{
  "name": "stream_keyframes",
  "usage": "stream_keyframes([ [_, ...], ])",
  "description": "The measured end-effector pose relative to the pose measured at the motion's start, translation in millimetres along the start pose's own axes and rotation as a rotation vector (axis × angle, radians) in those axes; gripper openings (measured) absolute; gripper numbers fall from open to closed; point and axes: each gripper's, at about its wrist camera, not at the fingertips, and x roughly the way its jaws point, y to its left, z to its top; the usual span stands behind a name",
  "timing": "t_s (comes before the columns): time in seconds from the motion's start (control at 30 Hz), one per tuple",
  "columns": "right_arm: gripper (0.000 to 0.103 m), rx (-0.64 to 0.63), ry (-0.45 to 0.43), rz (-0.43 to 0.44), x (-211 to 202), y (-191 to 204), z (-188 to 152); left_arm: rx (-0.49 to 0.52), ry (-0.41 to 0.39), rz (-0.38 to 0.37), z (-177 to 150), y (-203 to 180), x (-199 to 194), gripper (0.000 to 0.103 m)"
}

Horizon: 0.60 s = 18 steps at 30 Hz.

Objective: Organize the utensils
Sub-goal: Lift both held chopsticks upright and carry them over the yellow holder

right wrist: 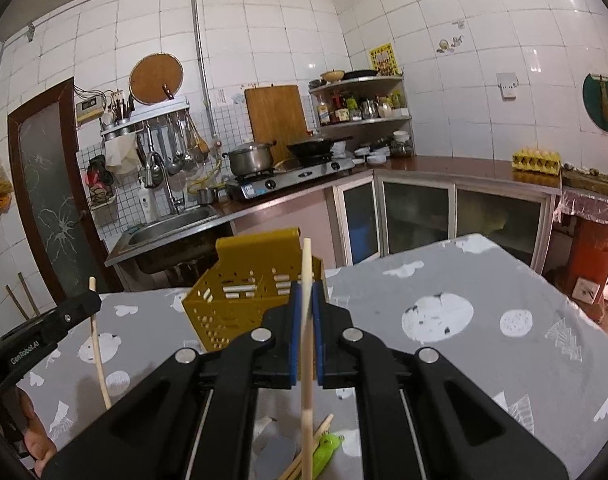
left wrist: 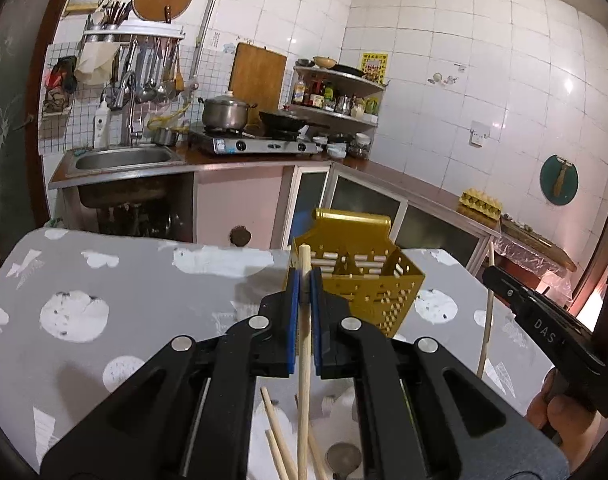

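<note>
At twelve o'clock: gold perforated metal utensil holder (left wrist: 358, 276), on grey patterned tablecloth (left wrist: 124, 292).
Left gripper (left wrist: 304, 286): you clamp a pale wooden chopstick (left wrist: 303, 344) mid-shaft.
Right gripper (right wrist: 306, 298): clamped on its own pale wooden stick (right wrist: 307, 344).
Handling: light, stiff, smooth; likely to pivot, so grip near the middle.

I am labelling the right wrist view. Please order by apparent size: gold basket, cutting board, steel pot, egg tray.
1. gold basket, though it is nearest
2. cutting board
3. steel pot and egg tray look alike; unranked
</note>
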Motion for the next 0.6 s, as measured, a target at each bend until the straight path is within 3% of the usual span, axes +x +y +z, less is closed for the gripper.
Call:
stream_keyframes([
  [0.13,0.006,0.002,-0.055,0.017,0,3,30,0.02,-0.072,-0.005,35,-9,-5,0.004],
  [0.37,0.006,-0.022,-0.195,0.033,20,19,111,0.075,-0.262,-0.027,124,-47,1,0.004],
  [0.47,0.006,-0.03,-0.246,0.046,38,24,133,0.117,-0.328,-0.019,144,-66,18,0.004],
  [0.6,0.006,-0.042,-0.303,0.052,60,26,140,0.143,-0.343,-0.008,142,-76,55,0.004],
])
